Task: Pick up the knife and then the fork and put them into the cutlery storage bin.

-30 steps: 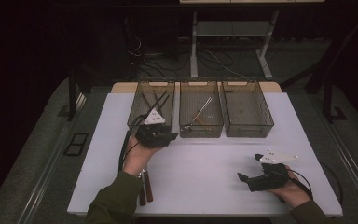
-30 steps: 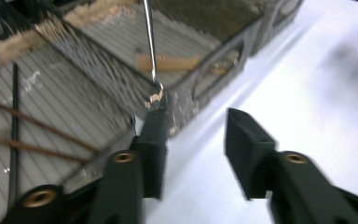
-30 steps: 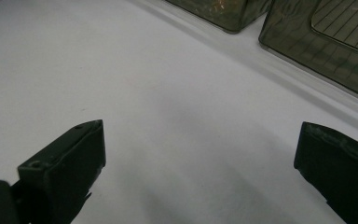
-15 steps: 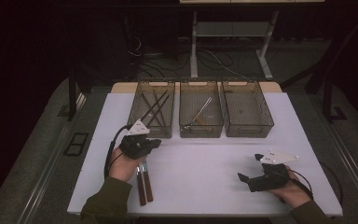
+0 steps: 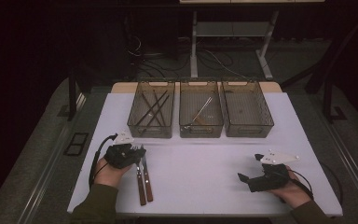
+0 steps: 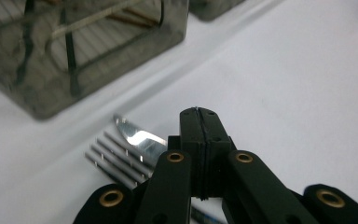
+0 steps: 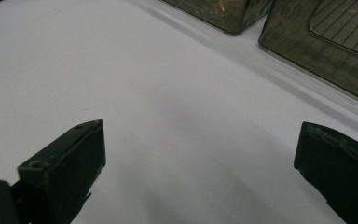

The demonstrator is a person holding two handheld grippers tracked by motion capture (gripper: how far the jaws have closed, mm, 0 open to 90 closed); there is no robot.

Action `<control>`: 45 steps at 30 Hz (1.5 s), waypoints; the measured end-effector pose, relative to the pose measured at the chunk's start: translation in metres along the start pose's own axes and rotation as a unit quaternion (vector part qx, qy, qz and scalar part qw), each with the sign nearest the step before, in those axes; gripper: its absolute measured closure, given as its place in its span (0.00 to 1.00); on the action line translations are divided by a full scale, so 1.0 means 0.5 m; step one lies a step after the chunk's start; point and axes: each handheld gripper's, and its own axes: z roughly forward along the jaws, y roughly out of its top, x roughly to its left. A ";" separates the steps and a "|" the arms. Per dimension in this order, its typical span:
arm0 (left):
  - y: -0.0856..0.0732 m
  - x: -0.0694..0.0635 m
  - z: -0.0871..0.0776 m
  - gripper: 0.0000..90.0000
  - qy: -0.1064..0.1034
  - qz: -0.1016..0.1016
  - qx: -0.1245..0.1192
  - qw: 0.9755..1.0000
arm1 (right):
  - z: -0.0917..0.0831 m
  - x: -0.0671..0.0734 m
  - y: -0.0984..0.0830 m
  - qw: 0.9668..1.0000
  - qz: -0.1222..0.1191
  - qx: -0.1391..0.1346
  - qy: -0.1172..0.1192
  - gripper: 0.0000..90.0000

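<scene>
A fork (image 5: 139,175) and a knife (image 5: 146,179), both with brown handles, lie side by side on the white table (image 5: 205,158) at the near left. My left gripper (image 5: 129,151) hovers over their top ends, its jaws shut with nothing between them. In the left gripper view the closed jaws of the left gripper (image 6: 199,116) sit just right of the fork tines (image 6: 109,156) and the knife blade (image 6: 137,135). My right gripper (image 5: 244,178) rests at the near right, open and empty; the right gripper (image 7: 200,163) faces bare table.
Three smoky clear bins stand in a row at the back. The left bin (image 5: 149,131) holds several dark sticks, the middle bin (image 5: 200,131) a pale utensil, and the right bin (image 5: 249,131) looks bare. The left bin (image 6: 74,60) is close ahead of the left jaws.
My left hand has come away from the left bin toward the near left and sunk over the fork and knife, its jaws closing on the way. The right hand has stayed put.
</scene>
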 end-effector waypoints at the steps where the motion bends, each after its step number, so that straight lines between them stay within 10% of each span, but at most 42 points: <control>1: -0.005 -0.002 0.000 0.99 -0.001 0.001 0.002 1.000 | 0.001 0.000 0.000 1.000 0.000 0.000 0.000 0.02; 23: -0.031 -0.013 0.022 0.99 -0.007 0.011 0.062 0.998 | -0.002 0.001 -0.001 1.000 0.000 0.001 -0.001 0.02; 45: -0.008 -0.039 0.057 0.99 -0.035 0.019 0.053 0.998 | 0.001 0.003 -0.001 1.000 -0.001 0.005 -0.002 0.02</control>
